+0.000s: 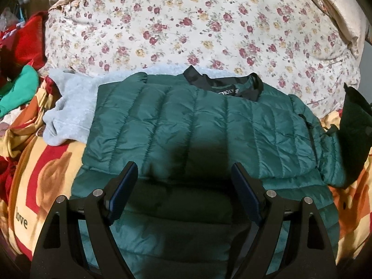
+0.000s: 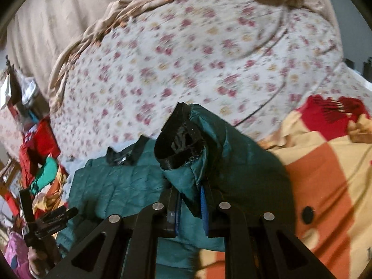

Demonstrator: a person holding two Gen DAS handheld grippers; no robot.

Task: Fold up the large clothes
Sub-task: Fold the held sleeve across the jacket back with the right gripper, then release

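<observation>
A green quilted puffer jacket (image 1: 197,125) lies partly folded on the bed, black collar (image 1: 223,83) at the far side. My left gripper (image 1: 183,169) is open and empty, hovering over the jacket's near part. My right gripper (image 2: 190,200) is shut on the jacket's sleeve (image 2: 186,172) and holds it lifted, the black-lined cuff (image 2: 179,144) standing up in front of the camera. The jacket body (image 2: 116,186) lies to the left in the right wrist view, where the left gripper (image 2: 48,218) also shows.
A grey fleece garment (image 1: 69,107) lies under the jacket's left side. A floral quilt (image 1: 197,28) is heaped behind. A yellow, red and orange blanket (image 2: 325,174) covers the bed. Red and green clothes (image 1: 21,69) are piled at the left.
</observation>
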